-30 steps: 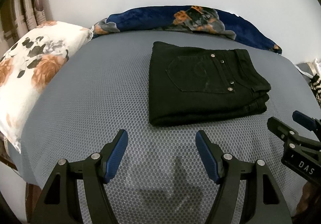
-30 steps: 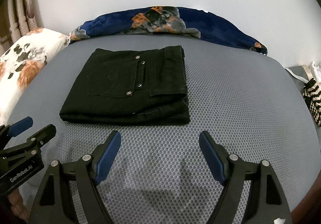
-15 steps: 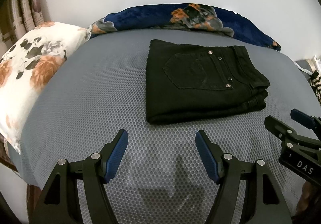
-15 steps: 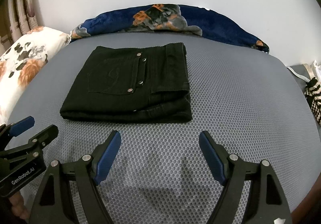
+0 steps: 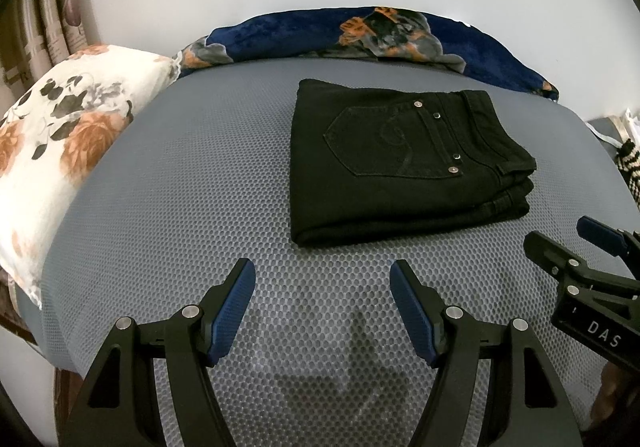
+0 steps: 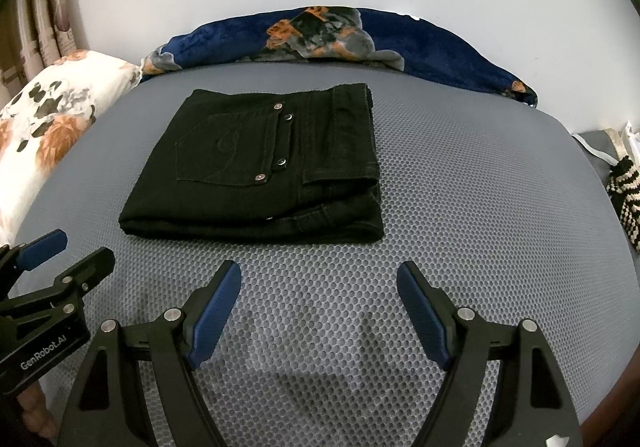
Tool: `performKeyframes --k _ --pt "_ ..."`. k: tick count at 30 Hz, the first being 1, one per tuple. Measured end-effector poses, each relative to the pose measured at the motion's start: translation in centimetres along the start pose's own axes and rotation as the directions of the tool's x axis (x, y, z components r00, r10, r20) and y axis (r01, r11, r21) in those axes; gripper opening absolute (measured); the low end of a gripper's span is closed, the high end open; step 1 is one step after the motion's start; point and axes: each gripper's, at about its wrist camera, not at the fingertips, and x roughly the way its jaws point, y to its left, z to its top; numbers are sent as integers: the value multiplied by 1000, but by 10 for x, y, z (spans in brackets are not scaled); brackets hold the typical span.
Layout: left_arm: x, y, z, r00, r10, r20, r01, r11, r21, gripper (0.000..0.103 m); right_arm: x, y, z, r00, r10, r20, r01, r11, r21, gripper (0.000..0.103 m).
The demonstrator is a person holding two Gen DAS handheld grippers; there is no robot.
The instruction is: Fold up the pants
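The black pants [image 5: 400, 163] lie folded into a compact rectangle on the grey mesh bed [image 5: 192, 183], back pocket and rivets facing up. They also show in the right wrist view [image 6: 264, 171]. My left gripper [image 5: 322, 279] is open and empty, hovering over the bed just in front of the pants' near left corner. My right gripper [image 6: 320, 281] is open and empty, in front of the pants' near right edge. Each gripper shows at the edge of the other's view: the right one [image 5: 568, 247] and the left one [image 6: 68, 251].
A white floral pillow [image 5: 60, 151] lies at the bed's left side. A dark blue floral blanket [image 5: 380, 39] runs along the far edge against the white wall. A striped knitted item [image 6: 624, 195] sits off the right edge. Curtains [image 5: 48, 23] hang at the far left.
Both grippers have drifted slightly, so the pants sit a little differently in each view. Both stay open and the pants have not moved.
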Motion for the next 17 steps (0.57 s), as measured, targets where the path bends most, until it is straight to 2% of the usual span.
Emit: performKeyframes --k 17 --pt "4 1 2 1000 -15 -13 15 1000 3 70 1 -1 0 1000 -1 -4 1 1000 -1 78"
